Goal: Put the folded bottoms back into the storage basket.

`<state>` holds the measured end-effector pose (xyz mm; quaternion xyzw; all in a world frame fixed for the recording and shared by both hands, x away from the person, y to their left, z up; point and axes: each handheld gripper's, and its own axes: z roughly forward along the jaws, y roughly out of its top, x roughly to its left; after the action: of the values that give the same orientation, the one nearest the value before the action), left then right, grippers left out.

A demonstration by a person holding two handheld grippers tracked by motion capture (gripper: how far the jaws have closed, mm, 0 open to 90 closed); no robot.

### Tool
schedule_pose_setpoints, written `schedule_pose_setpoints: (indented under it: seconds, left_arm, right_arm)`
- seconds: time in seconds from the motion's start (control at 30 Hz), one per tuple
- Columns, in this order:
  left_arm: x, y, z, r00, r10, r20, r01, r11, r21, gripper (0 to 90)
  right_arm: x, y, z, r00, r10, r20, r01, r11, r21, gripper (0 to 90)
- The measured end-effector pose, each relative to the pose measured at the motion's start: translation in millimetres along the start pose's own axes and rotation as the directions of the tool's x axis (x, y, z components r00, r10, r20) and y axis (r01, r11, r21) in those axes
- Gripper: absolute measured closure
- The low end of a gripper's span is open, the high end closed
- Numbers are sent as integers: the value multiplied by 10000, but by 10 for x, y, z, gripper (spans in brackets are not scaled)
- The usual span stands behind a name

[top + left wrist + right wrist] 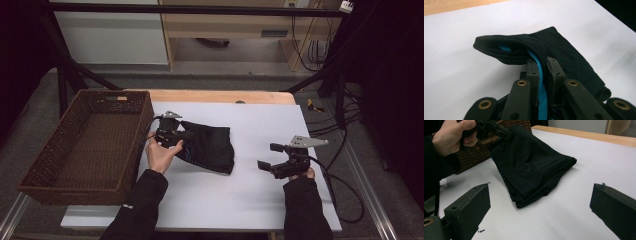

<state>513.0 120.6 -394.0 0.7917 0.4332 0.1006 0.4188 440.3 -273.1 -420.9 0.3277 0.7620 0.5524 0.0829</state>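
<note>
So we've got a black garment (209,146) lying on the white sheet (250,200) that covers the table, just to the right of the brown wicker basket (90,145). It looks folded over, and there's a blue trim or lining showing along its near-basket edge; we can't really tell what kind of clothing it is, could be shorts or a top.

The left gripper (175,135) sits right between the basket and the garment, close to the basket's right wall. Its jaws are clamped down on the garment's edge: in the left gripper view we see the two jaws pinched together with a strip of blue fabric squeezed between them, and the black cloth (536,47) bunched up and lifted a bit just past the tips. From the right gripper view, that corner of the garment (529,167) is pulled up off the sheet toward the basket (486,147), while the rest still lies flat.

The right gripper (267,157) is well away from the basket, on the far side of the garment and not touching it. Its jaws are spread wide apart with nothing between them, just bare white sheet (574,207).
</note>
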Motion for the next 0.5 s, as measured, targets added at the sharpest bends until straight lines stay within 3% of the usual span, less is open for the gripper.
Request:
schedule_pose_setpoints:
  seconds: [0.5]
  left_arm:
    - [-178,168,-95,9988,409,285,-404,9990,-173,820]
  right_arm:
    - [0,1,-2,10000,-14,-10,14,10000,-17,31]
